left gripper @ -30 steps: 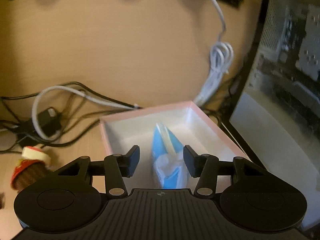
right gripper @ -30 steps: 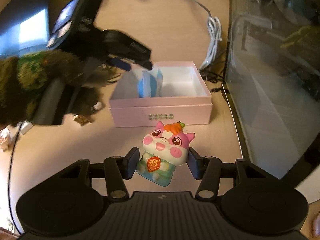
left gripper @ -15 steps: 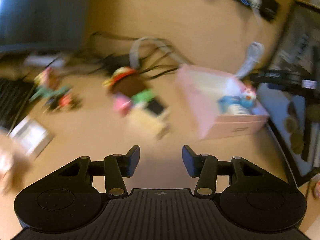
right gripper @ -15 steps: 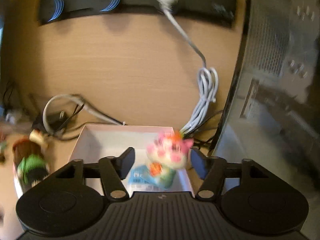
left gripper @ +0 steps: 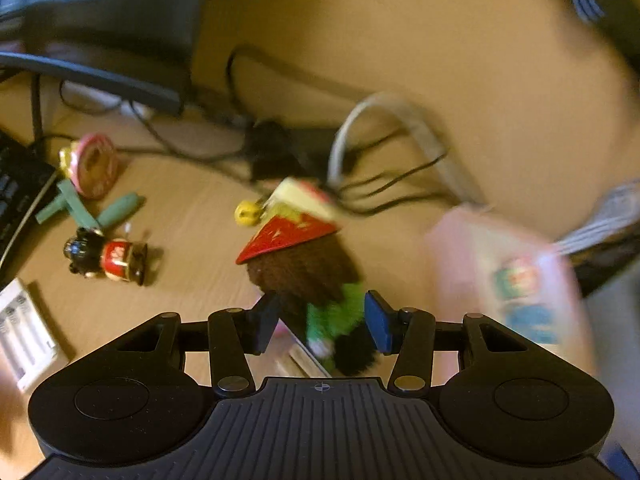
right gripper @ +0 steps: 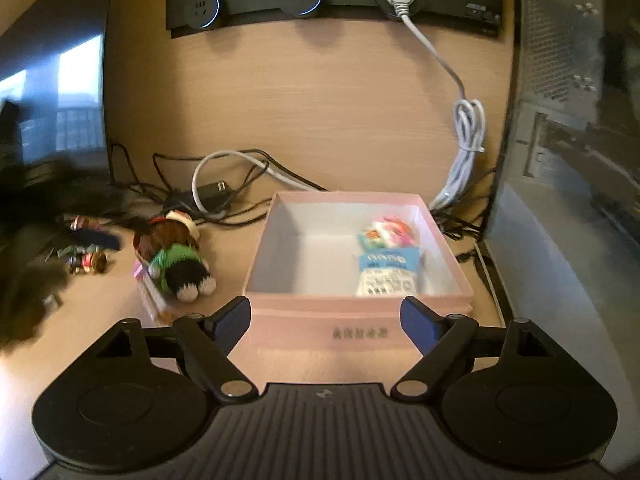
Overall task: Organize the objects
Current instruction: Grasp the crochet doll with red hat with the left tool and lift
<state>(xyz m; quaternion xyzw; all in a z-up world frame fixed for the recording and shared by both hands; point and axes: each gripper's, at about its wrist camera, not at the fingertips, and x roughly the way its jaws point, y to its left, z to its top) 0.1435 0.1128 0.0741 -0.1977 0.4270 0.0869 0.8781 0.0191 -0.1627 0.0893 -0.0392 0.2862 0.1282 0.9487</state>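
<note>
The pink box (right gripper: 360, 330) stands open on the desk, straight ahead of my right gripper (right gripper: 326, 318). Inside it lie a pink pig toy (right gripper: 390, 232) and a blue snack packet (right gripper: 386, 272). The right jaws are opening, with nothing between them. A plush doll (left gripper: 304, 268) with a red hat, brown hair and green body lies left of the box, also in the right wrist view (right gripper: 172, 256). My left gripper (left gripper: 322, 322) hovers over the doll, jaws apart, its green body showing between the fingertips without the pads pressing. The box (left gripper: 500, 272) is a blur at the right.
A small red-and-black figurine (left gripper: 108, 258), a pink flower toy (left gripper: 92, 164) and a battery pack (left gripper: 20, 328) lie to the left. Tangled cables (right gripper: 224, 188) run behind the doll. A computer case (right gripper: 568, 160) walls off the right; a socket strip (right gripper: 332, 0) is on the back wall.
The right gripper let the pig toy go into the box, drew back and opened wider. The left gripper swung left from the box to above the plush doll.
</note>
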